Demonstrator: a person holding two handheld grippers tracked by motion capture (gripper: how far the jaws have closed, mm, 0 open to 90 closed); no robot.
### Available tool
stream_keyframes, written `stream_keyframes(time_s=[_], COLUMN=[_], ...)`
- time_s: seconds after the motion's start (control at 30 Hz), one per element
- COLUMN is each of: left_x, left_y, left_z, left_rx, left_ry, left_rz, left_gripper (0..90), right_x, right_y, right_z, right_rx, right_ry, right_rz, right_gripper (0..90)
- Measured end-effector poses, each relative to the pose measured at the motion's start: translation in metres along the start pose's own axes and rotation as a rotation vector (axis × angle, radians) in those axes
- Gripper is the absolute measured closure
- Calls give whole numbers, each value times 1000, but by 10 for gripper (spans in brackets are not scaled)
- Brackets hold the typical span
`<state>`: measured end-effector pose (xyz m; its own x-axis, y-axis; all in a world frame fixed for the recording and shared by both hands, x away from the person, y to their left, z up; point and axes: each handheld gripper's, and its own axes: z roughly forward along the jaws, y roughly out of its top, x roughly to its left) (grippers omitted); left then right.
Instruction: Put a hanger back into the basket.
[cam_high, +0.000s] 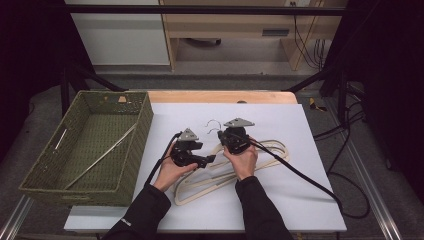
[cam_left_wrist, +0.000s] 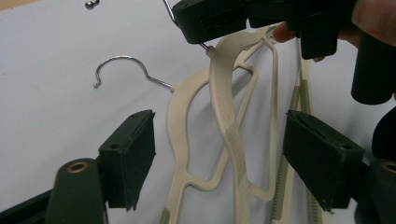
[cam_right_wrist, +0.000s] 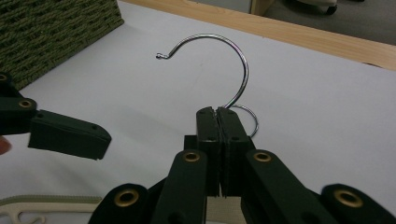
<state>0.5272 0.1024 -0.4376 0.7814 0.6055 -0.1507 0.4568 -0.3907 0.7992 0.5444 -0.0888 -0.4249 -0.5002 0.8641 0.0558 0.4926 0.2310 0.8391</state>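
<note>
Two cream hangers (cam_high: 272, 150) lie overlapped on the white board (cam_high: 300, 200). My right gripper (cam_right_wrist: 218, 112) is shut on the metal hook (cam_right_wrist: 229, 51) of the upper hanger (cam_left_wrist: 229, 116), low on the wire near the neck. The lower hanger (cam_left_wrist: 177, 121) rests flat, its hook (cam_left_wrist: 121, 65) free on the board. My left gripper (cam_left_wrist: 224, 149) is open, and both hangers' necks lie between its pads (cam_left_wrist: 135, 154) without touching them. In the high view the left gripper (cam_high: 209, 160) sits just left of the right gripper (cam_high: 224, 134).
A green woven basket (cam_high: 145, 130) stands at the board's left edge, with a thin pale rod (cam_high: 100, 157) lying inside. The table's wooden edge (cam_high: 220, 96) runs behind the board. Black cables (cam_high: 300, 175) trail off to the right.
</note>
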Motion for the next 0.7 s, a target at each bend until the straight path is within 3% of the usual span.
stream_keyframes(time_s=[0.17, 0.5, 0.6, 0.7], left_x=[3, 4, -1, -4], left_y=[-1, -1, 0, 1], left_z=[10, 23, 22, 20], left_rx=[29, 83, 98, 107], left_ry=[-13, -113, -107, -107], left_rz=[-19, -58, -38, -49], left_gripper=[387, 666, 739, 747], right_x=[1, 3, 4, 5], right_y=[0, -1, -2, -4], right_z=[-3, -6, -8, -10], right_rx=[-6, -12, -15, -15], right_ry=[11, 26, 40, 42], right_rz=[0, -23, -20, -37], right_gripper=[894, 894, 892, 889])
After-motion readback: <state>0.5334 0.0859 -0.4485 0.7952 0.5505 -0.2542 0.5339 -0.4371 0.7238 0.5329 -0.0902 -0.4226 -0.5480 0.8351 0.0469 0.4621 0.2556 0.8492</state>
